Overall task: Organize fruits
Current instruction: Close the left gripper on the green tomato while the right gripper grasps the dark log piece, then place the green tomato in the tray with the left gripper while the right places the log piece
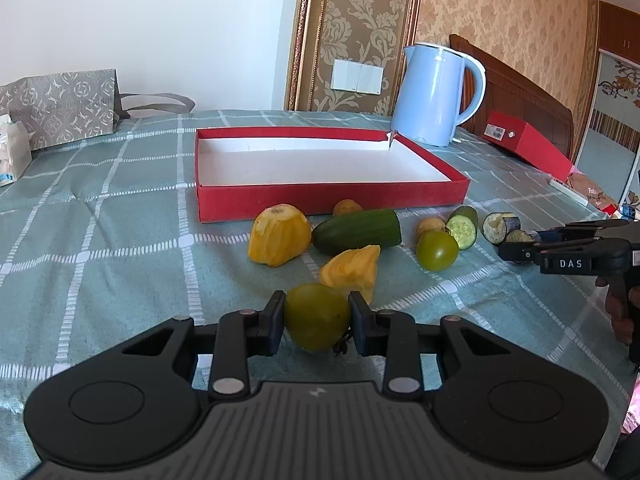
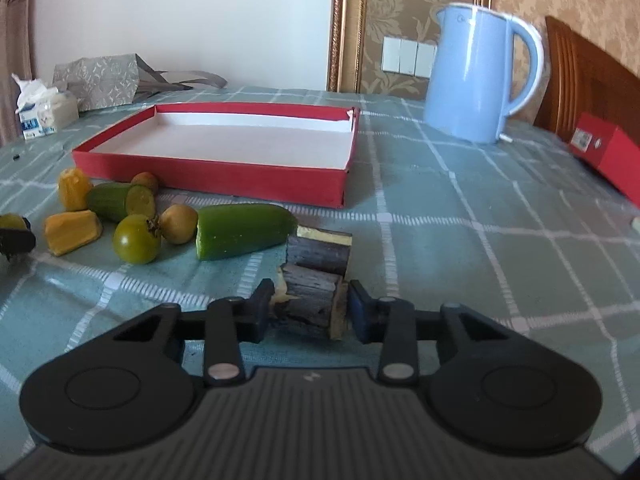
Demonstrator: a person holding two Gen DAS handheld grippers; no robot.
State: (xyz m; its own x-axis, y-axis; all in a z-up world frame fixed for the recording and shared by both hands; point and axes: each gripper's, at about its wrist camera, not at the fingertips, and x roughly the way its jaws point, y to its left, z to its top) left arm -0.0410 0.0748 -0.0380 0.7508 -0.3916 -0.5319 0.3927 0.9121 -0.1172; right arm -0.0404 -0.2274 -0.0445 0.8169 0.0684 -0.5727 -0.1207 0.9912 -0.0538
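Note:
My left gripper (image 1: 316,318) is shut on a green tomato (image 1: 316,316) just above the checked cloth. My right gripper (image 2: 310,306) is shut on a dark eggplant piece (image 2: 314,298); it shows at the right edge of the left wrist view (image 1: 516,242). A second eggplant piece (image 2: 320,250) lies just beyond. Loose on the cloth are two yellow jackfruit pieces (image 1: 280,240) (image 1: 352,270), a cucumber half (image 1: 356,230), another cucumber half (image 2: 244,230), a second green tomato (image 1: 437,250) and small yellowish fruits (image 2: 179,224). The red tray (image 1: 332,196) with a white floor holds nothing.
A light blue kettle (image 1: 434,94) stands behind the tray's right corner. A red box (image 1: 528,142) lies at the far right. A grey patterned bag (image 1: 60,106) and a tissue pack (image 2: 44,112) sit at the far left.

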